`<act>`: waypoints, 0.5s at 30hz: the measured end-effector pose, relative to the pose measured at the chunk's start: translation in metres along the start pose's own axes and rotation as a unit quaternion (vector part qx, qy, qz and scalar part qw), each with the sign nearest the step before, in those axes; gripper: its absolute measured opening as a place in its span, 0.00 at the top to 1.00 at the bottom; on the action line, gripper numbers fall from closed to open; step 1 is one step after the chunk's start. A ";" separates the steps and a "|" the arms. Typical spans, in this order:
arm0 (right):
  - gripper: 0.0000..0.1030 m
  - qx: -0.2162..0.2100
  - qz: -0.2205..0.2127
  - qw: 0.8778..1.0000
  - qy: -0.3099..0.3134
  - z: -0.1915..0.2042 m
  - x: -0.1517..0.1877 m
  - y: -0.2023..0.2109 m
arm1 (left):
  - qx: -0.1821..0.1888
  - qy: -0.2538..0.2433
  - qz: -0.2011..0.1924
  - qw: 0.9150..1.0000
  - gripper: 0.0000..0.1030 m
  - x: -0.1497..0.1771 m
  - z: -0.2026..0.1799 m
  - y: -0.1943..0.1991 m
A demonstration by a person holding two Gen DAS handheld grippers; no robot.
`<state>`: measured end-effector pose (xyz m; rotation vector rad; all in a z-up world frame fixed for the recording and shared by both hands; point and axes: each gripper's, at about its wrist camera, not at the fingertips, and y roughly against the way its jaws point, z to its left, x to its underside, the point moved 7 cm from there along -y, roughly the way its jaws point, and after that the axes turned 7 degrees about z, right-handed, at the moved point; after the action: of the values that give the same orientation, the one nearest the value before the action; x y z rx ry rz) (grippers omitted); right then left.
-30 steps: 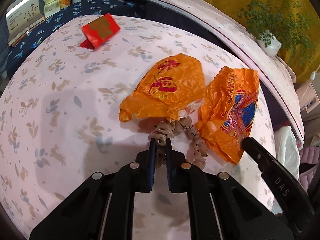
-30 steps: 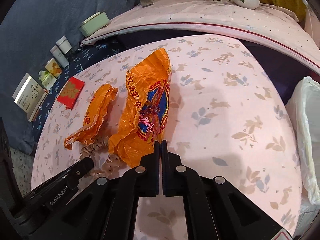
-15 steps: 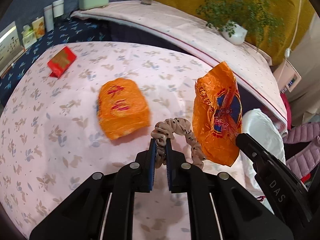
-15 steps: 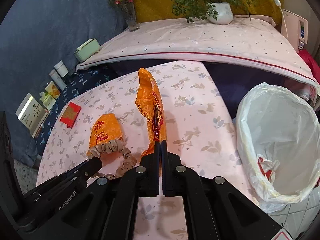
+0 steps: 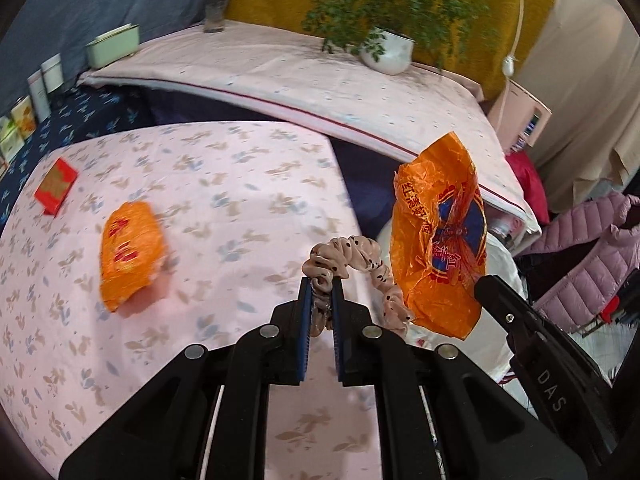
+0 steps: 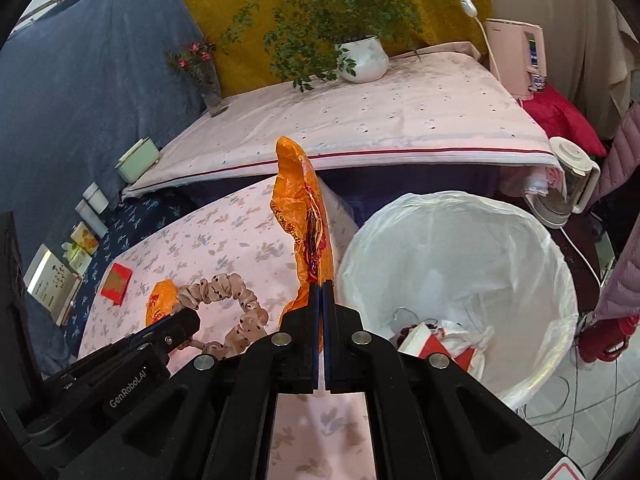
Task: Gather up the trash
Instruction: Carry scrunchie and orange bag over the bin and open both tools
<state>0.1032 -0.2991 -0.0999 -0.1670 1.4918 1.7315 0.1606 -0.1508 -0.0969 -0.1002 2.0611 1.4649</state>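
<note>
- Above the floral tablecloth (image 5: 224,184), our left gripper (image 5: 321,286) clamps a dotted scrunchie (image 5: 352,254).
- Beside the lined bin (image 6: 460,240), our right gripper (image 6: 321,292) pinches an orange wrapper (image 6: 306,216), held aloft.
- A second orange wrapper (image 5: 130,254) lies on the cloth.

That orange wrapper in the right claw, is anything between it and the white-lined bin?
Nothing visible. The right gripper holds the orange wrapper up beside the bin, whose mouth lies open, with only some trash at its bottom. The scrunchie hangs on the far side.
</note>
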 end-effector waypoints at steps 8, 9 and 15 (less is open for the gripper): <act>0.99 0.028 -0.009 0.998 -0.046 -0.063 -0.003 0.012 | 0.027 -0.051 0.008 0.998 0.91 -0.007 -0.061 -0.017; 0.99 0.030 -0.009 0.998 -0.051 -0.069 -0.003 0.013 | 0.031 -0.057 0.011 0.998 0.91 -0.008 -0.068 -0.019; 0.99 0.041 -0.010 0.997 -0.070 -0.095 -0.003 0.013 | 0.046 -0.072 0.022 0.996 0.77 -0.009 -0.098 -0.032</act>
<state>0.0591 -0.3826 -0.1151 -0.0173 1.4501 1.6288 0.1387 -0.2520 -0.0980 0.0866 2.0211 1.3596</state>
